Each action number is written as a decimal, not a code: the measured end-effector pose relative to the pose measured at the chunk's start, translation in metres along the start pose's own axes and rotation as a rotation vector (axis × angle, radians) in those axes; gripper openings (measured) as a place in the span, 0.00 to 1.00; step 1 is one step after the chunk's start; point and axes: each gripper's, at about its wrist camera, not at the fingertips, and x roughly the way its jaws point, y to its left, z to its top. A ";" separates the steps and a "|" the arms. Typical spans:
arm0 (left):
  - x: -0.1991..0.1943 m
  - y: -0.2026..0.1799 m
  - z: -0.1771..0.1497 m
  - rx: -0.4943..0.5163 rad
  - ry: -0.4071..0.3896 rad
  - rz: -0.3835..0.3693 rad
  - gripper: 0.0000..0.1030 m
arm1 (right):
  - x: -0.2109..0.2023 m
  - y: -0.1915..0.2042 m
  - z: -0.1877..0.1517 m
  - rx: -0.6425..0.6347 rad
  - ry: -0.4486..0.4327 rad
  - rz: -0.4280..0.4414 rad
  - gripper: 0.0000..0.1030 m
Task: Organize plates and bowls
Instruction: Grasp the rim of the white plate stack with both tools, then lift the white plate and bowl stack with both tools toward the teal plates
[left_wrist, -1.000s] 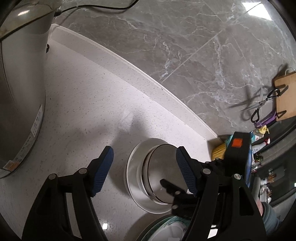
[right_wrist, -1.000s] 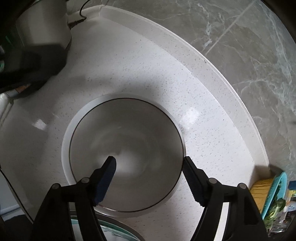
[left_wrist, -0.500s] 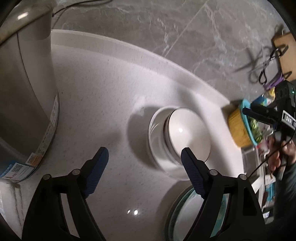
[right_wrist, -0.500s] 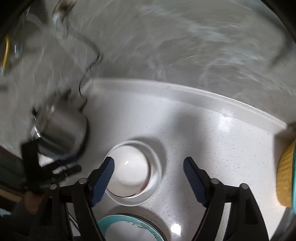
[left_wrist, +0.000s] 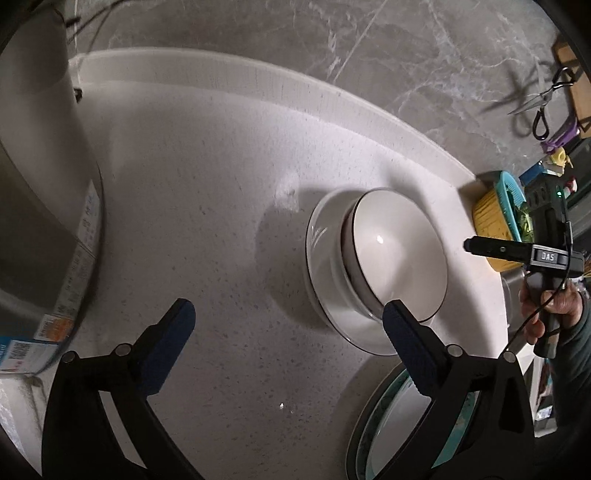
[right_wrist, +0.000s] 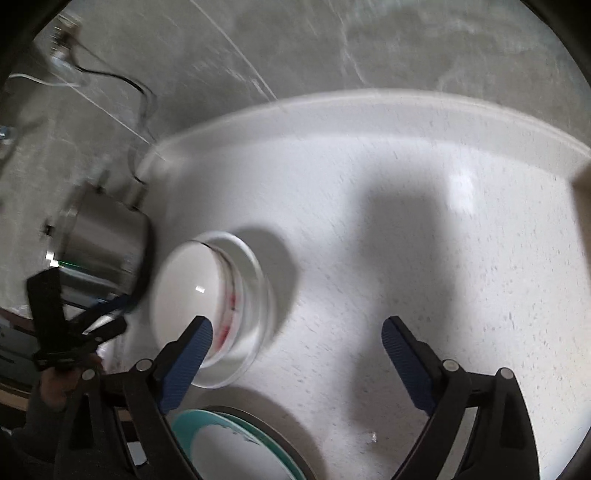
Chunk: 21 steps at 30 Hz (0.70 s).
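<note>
Now right gripper (right_wrist: 295, 354) pulling back, jaws apart, holding nothing. Bowl (left_wrist: 399, 254) sitting in bigger bowl (left_wrist: 321, 258) on counter (left_wrist: 207, 206). Left gripper (left_wrist: 284, 332) also up, jaws apart, nothing in them. Stacking looking done. Teal plate (right_wrist: 236, 439) sitting near, maybe next.

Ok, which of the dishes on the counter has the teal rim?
The plate at the bottom edge, nearest both claws. Its rim is teal, while the stacked bowls further back are plain white, the top one edged with a thin dark line.

White bowl (left_wrist: 399, 254) dark-rimmed; plate (right_wrist: 236, 443) teal-banded; countertop (left_wrist: 207, 192) white, grey-speckled
</note>
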 end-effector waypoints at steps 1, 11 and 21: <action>0.005 0.002 0.000 -0.006 0.015 0.003 1.00 | 0.005 0.000 0.000 0.004 0.014 0.007 0.84; 0.031 0.022 0.002 -0.031 0.069 0.070 0.98 | 0.035 0.016 0.004 -0.047 0.090 -0.007 0.61; 0.052 0.009 0.019 0.010 0.099 0.103 0.80 | 0.057 0.022 0.009 -0.058 0.133 -0.014 0.49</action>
